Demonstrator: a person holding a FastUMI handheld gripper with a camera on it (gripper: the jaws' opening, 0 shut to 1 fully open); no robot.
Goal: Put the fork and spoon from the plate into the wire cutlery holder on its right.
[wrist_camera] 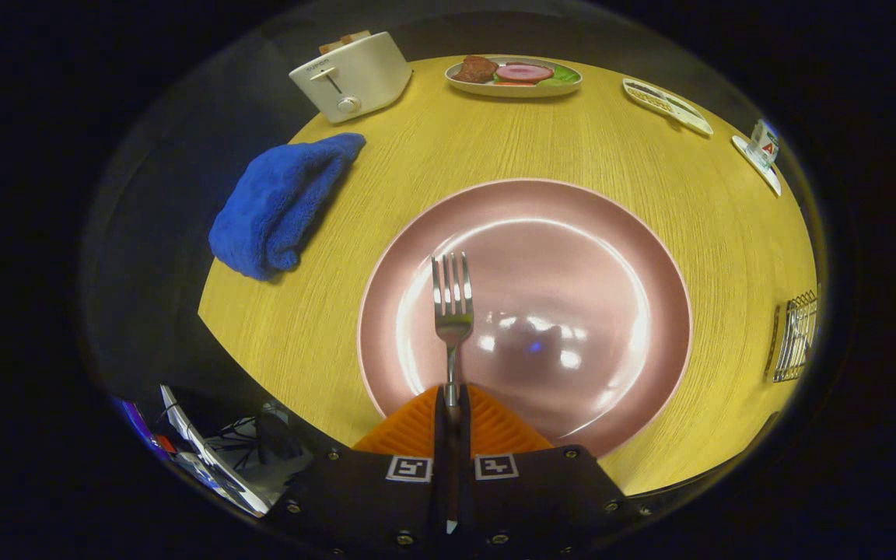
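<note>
- A round table point(588, 167) with a yellow wood-grain top carries everything in the scene.
- Beyond the table's rim on all sides the surroundings are dark.
- Bright overhead light falls on the table, leaving its top evenly lit.
- Off the table's near-left rim, lower down, sits a clutter of cables and equipment point(222, 451), too dim to identify.

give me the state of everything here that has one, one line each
gripper: fingers shut on the fork's handle
silver metal fork: held, tines pointing away, over the plate
round pink plate: no food on it
wire cutlery holder: upright, right of the plate
blue towel: crumpled
white toaster: bread sticking up
</note>
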